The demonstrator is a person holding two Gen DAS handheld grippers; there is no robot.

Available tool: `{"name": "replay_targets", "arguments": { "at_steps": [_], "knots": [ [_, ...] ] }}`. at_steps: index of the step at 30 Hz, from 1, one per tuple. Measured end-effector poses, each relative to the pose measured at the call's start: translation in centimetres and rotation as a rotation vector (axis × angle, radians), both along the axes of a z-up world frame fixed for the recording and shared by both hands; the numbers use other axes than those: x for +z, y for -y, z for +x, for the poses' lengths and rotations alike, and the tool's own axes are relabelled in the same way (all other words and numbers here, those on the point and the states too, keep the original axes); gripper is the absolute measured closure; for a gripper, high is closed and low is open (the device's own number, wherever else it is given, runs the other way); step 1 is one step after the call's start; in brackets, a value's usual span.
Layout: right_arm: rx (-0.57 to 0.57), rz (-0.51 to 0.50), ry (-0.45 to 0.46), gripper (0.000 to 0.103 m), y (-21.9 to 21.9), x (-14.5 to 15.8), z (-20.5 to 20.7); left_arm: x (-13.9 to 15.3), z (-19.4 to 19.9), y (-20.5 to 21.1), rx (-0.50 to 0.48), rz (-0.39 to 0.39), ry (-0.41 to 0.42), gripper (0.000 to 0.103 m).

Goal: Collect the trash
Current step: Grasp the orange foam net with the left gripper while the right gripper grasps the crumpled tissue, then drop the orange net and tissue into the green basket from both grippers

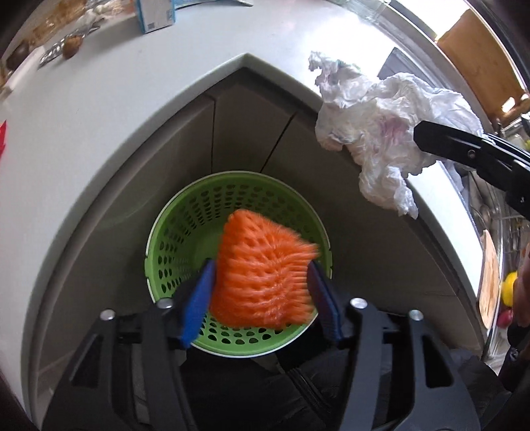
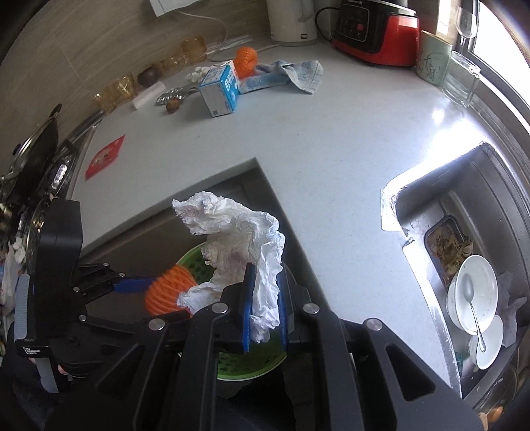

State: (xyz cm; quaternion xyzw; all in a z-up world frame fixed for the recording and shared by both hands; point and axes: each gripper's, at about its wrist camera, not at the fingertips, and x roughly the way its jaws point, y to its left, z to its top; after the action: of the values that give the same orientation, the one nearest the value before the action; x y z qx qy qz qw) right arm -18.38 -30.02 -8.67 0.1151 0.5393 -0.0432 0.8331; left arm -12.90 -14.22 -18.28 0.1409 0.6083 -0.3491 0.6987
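Observation:
My left gripper [image 1: 260, 265] is shut on an orange foam fruit net [image 1: 261, 275] and holds it right above the green perforated waste basket [image 1: 175, 238] that stands on the floor in the counter's corner notch. The net is motion-blurred. My right gripper [image 2: 263, 281] is shut on a crumpled white plastic bag [image 2: 238, 228] and holds it over the basket [image 2: 251, 361] too, just right of the net [image 2: 165, 291]. The bag also shows in the left wrist view [image 1: 374, 132], hanging over the counter edge.
On the white counter [image 2: 331, 139] lie a blue-white carton [image 2: 220, 92], a blue cloth [image 2: 291, 76], another orange net [image 2: 246, 59], a red card [image 2: 106, 159], nuts and foil moulds [image 2: 172, 96]. A sink [image 2: 463, 265] with bowls and a spoon is at right; a red appliance [image 2: 377, 30] stands at the back.

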Motion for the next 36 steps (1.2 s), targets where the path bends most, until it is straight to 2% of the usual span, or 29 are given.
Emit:
{"name": "replay_targets", "arguments": {
  "at_steps": [2,6,10,15,20,22,23,25,30,36],
  "knots": [
    [0.019,0.006,0.001,0.09,0.0,-0.1,-0.1,0.1,-0.2,-0.1,0.02,0.004,0.005,0.039],
    [0.059,0.012,0.007,0.09,-0.6,-0.1,0.0,1.3,0.0,-1.2,0.086,0.008,0.065,0.033],
    [0.102,0.019,0.005,0.088,-1.2,-0.2,-0.2,4.5,1.2,-4.1,0.209,-0.021,0.169,0.023],
    [0.186,0.017,-0.023,0.087,-3.4,-1.1,-0.6,7.9,2.9,-7.3,0.322,-0.018,0.281,0.016],
    [0.232,0.008,-0.07,0.085,-5.3,-2.9,-0.5,9.8,4.7,-9.4,0.413,-0.013,0.339,0.011],
    [0.246,-0.007,-0.095,0.077,-6.1,-3.7,-0.3,10.1,5.4,-10.5,0.453,-0.021,0.336,0.009],
    [0.247,-0.008,-0.103,0.064,-6.3,-4.0,-0.2,10.1,5.7,-10.8,0.466,-0.026,0.33,0.009],
    [0.238,-0.007,-0.113,0.049,-6.6,-4.4,-0.1,10.2,6.4,-11.8,0.496,-0.032,0.316,0.008],
    [0.2,0.001,-0.095,0.041,-6.5,-4.0,0.7,10.5,7.9,-13.4,0.527,-0.022,0.327,0.008],
    [0.126,-0.014,-0.006,0.026,-5.8,-1.4,2.8,10.9,9.7,-15.5,0.563,-0.009,0.381,0.008]
  ]
}}
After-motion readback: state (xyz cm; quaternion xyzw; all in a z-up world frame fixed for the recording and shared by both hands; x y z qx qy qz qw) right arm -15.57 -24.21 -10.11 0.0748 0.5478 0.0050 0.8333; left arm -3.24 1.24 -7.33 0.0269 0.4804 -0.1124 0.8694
